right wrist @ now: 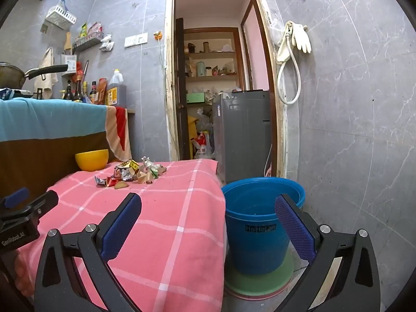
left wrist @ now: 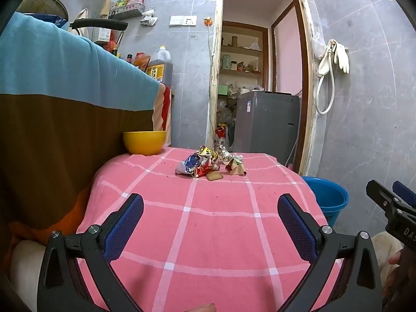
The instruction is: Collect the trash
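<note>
Both the left gripper [left wrist: 210,223] and right gripper [right wrist: 208,223] gape empty, the trash [left wrist: 208,162] heaped near the table's [left wrist: 208,234] far edge beside a bowl [left wrist: 144,142], a bucket [right wrist: 260,223] off its right edge.

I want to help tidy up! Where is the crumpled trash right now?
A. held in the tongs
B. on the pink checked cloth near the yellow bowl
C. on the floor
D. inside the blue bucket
B: the crumpled wrappers lie on the pink checked cloth beside the yellow bowl; both tongs are open and hold nothing, and no wrappers show in the blue bucket.
</note>
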